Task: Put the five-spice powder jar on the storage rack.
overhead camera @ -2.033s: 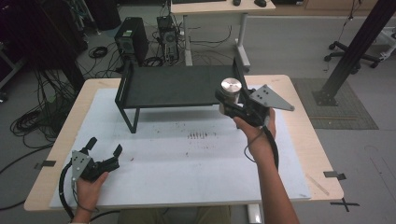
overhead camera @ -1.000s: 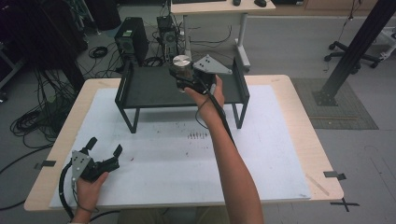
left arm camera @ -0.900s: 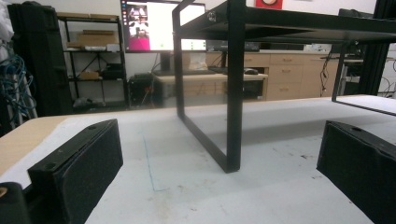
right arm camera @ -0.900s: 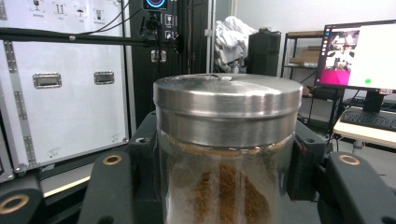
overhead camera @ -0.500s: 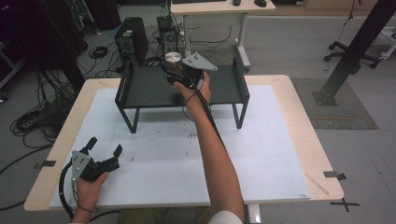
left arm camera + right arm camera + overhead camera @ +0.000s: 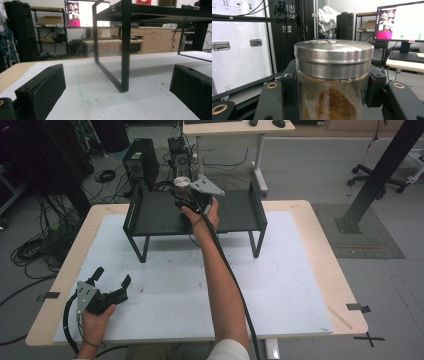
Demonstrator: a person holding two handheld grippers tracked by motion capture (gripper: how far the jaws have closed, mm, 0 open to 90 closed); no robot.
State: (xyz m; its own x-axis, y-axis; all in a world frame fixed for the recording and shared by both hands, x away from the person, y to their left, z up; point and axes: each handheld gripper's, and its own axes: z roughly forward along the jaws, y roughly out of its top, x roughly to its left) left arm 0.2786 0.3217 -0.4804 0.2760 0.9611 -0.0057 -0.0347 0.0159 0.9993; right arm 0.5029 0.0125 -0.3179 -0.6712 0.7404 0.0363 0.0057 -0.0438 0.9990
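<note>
Forearm stretched up frame centre, right gripper (image 6: 187, 200) pinching the jar (image 6: 182, 187) upright over the black rack (image 6: 160, 220), upper middle. Left gripper (image 6: 110, 282), lower left, rests on the table (image 6: 300, 285), jaws spread.

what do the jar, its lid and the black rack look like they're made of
Clear jar with brown powder: looks like glass or clear plastic, since the contents show through. Round silver lid: seemingly brushed metal, with soft banded reflections. Black raised rack: likely painted metal, matte, with thin straight legs.
</note>
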